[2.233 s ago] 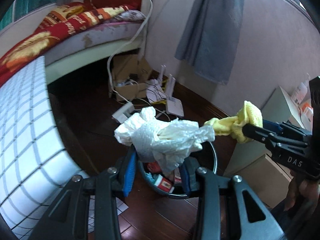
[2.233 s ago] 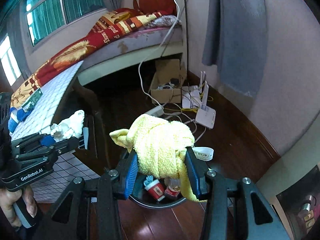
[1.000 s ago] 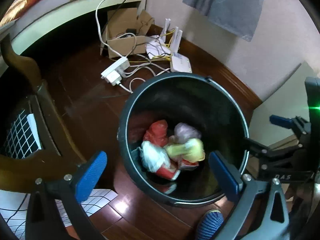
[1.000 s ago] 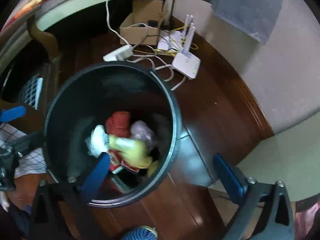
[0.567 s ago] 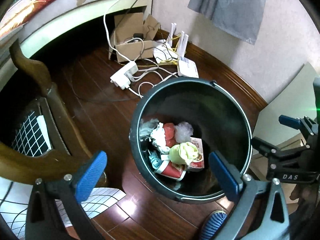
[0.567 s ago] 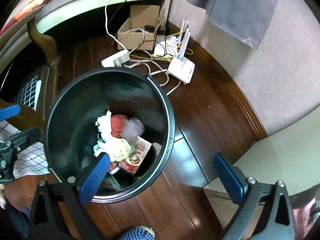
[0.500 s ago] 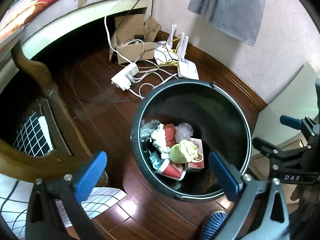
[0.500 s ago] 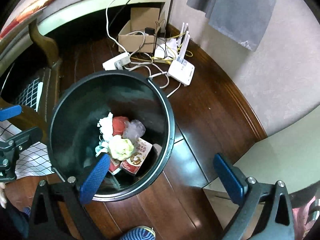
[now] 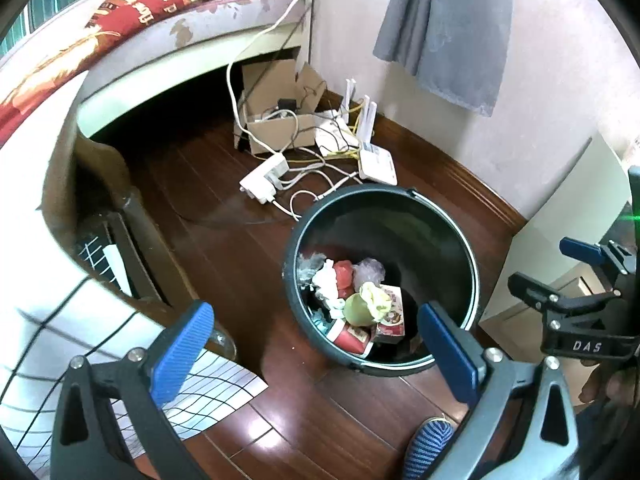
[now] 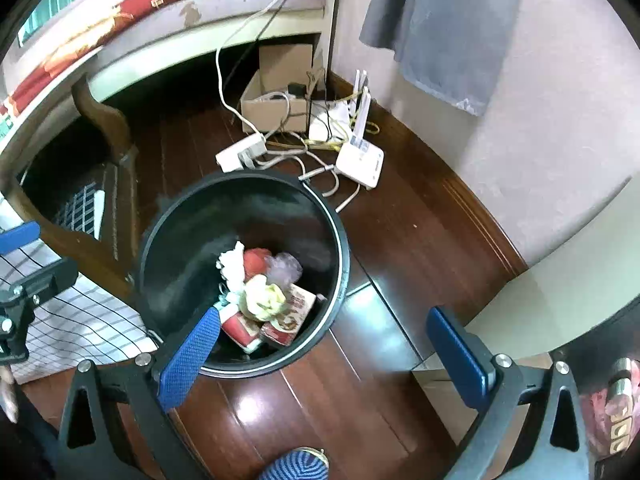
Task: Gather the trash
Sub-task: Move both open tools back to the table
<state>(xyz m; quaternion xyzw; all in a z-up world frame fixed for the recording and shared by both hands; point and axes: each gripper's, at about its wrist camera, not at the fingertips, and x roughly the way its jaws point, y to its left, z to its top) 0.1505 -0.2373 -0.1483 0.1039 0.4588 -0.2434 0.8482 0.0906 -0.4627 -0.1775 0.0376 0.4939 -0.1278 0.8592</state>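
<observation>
step: clear off after drop | my left gripper [image 9: 312, 356] and right gripper [image 10: 320, 356] both spread wide, empty | crumpled yellow cloth [image 10: 264, 296] and white paper wad [image 10: 232, 264] lie inside round black plastic bin [image 10: 340, 240] on wooden floor | tip: lift straight up, avoid bin rim

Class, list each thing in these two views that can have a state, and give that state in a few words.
Left claw: open, empty.
Right claw: open, empty.
Black bin: upright, lidless, partly filled.
Yellow cloth: crumpled, atop the trash.
Cardboard box: open, cables inside.
Power strip: plugs inserted.
</observation>
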